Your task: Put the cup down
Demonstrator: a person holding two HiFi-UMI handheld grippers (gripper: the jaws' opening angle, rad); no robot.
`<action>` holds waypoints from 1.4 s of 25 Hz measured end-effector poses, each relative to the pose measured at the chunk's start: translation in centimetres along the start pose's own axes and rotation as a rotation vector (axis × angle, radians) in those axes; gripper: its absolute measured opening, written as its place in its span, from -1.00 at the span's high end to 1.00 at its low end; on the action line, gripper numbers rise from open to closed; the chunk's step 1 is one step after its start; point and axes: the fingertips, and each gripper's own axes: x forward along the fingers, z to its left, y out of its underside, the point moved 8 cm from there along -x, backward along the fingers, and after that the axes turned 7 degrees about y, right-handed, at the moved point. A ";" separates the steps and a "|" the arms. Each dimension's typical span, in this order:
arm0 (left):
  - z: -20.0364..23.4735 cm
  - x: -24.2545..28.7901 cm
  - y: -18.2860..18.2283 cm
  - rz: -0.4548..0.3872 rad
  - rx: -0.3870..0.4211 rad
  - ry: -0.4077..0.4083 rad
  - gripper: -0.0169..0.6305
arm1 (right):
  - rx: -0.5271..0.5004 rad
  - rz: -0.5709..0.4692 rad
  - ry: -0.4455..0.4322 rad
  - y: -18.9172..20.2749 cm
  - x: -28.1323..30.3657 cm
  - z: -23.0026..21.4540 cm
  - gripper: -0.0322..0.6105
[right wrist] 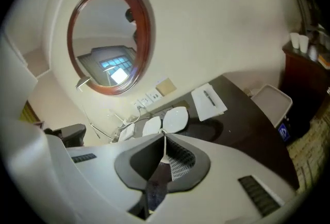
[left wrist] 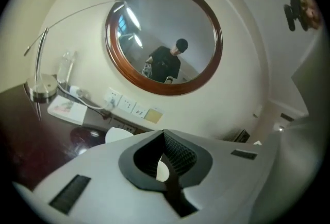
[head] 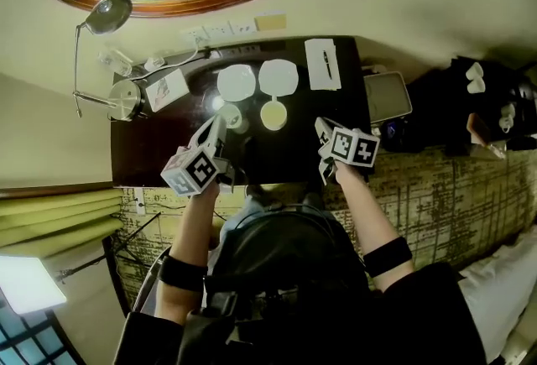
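Observation:
On the dark table (head: 159, 153) a pale yellow cup (head: 273, 115) stands upright just in front of two white saucers (head: 237, 82) (head: 278, 76). A second, smaller white cup (head: 229, 116) stands to its left. My left gripper (head: 216, 122) is shut, its tip close beside the smaller cup; I cannot tell whether they touch. My right gripper (head: 321, 130) is shut with nothing in it, to the right of the yellow cup and apart from it. In the left gripper view the jaws meet (left wrist: 165, 135), with a white patch showing past them. The right gripper view looks over its closed jaws (right wrist: 164, 135) at the saucers (right wrist: 175, 119).
A notepad with a pen (head: 322, 64) lies at the table's far right. A desk lamp (head: 126, 99), a card (head: 168, 89) and cables crowd the far left. A round mirror (left wrist: 164, 37) hangs above wall sockets (left wrist: 124, 104). A grey tray (head: 386, 96) sits off the table's right edge.

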 end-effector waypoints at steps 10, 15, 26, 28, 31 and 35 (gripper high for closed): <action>1.8 -2.6 0.1 0.063 0.456 -0.120 0.95 | -0.519 -0.139 -0.061 -1.6 -0.5 6.7 0.81; 2.7 -3.2 1.1 0.083 0.461 -0.134 0.95 | -0.605 -0.119 -0.072 -0.6 -0.1 7.8 0.81; 2.7 -2.7 2.7 0.129 0.530 -0.117 0.95 | -0.667 -0.097 -0.073 1.5 1.1 7.5 0.67; 2.6 -2.5 3.0 0.137 0.536 -0.108 0.95 | -0.679 -0.083 -0.077 2.1 1.7 7.3 0.54; 2.6 -1.9 3.7 0.158 0.562 -0.091 0.95 | -0.717 -0.054 -0.090 3.2 3.3 6.5 0.20; 2.7 -0.7 5.0 0.189 0.580 -0.082 0.95 | -0.761 0.004 -0.144 4.6 5.6 6.3 -0.41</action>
